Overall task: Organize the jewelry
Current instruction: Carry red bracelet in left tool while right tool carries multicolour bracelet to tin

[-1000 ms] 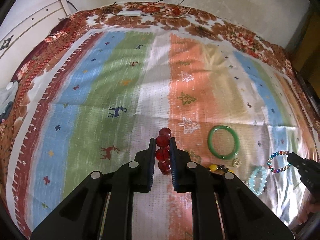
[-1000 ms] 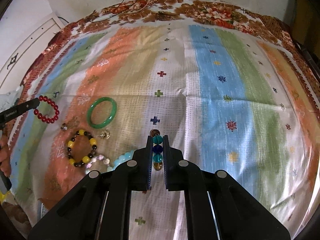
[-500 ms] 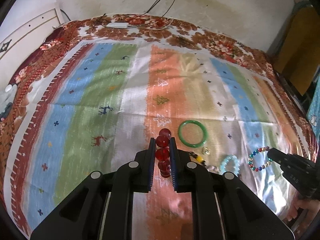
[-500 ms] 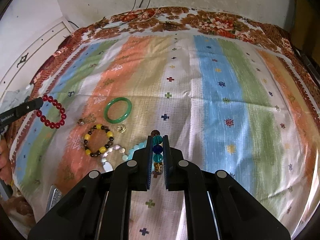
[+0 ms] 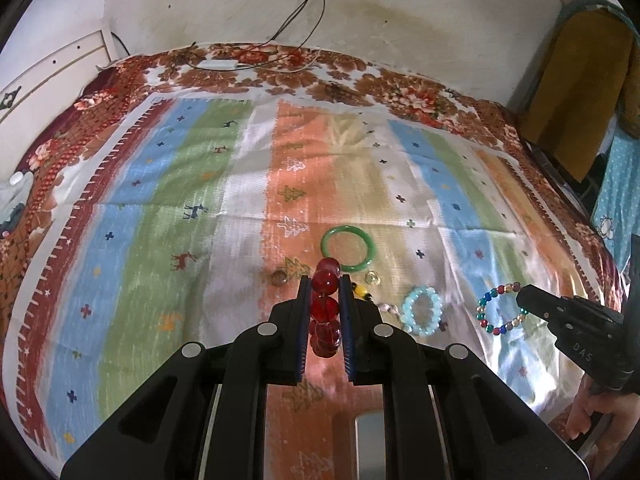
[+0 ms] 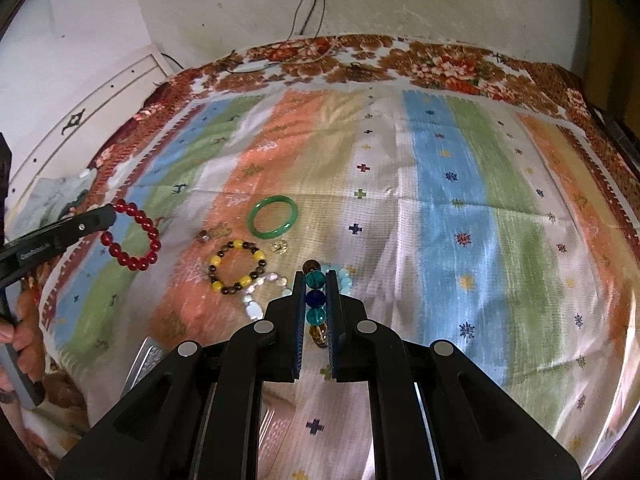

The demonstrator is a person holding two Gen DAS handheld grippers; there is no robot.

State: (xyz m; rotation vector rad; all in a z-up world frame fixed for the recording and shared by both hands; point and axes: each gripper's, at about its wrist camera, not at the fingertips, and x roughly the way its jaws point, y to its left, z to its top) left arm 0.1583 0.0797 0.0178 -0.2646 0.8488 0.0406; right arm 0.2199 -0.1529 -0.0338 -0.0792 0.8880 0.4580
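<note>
My left gripper (image 5: 325, 282) is shut on a red bead bracelet (image 5: 325, 306) and holds it above the striped cloth; it shows in the right wrist view (image 6: 132, 236) hanging from the fingertips. My right gripper (image 6: 316, 278) is shut on a multicolour bead bracelet (image 6: 316, 300), which shows in the left wrist view (image 5: 500, 307). On the cloth lie a green bangle (image 6: 273, 216), a yellow-and-brown bead bracelet (image 6: 237, 267), a pale blue bead bracelet (image 5: 422, 310), a pearly bracelet (image 6: 260, 284), a small gold charm (image 6: 280, 247) and a brown ring (image 5: 279, 278).
The striped cloth (image 5: 160, 216) covers a bed with a floral sheet (image 5: 280, 68). A grey metal box edge (image 6: 146, 360) sits at the near side. A wall with cables stands behind, a headboard at left, and a yellow-draped chair (image 5: 580, 80) at right.
Both grippers have lifted and drawn back from the cloth with their bracelets held. The jewelry on the cloth looks smaller and farther away.
</note>
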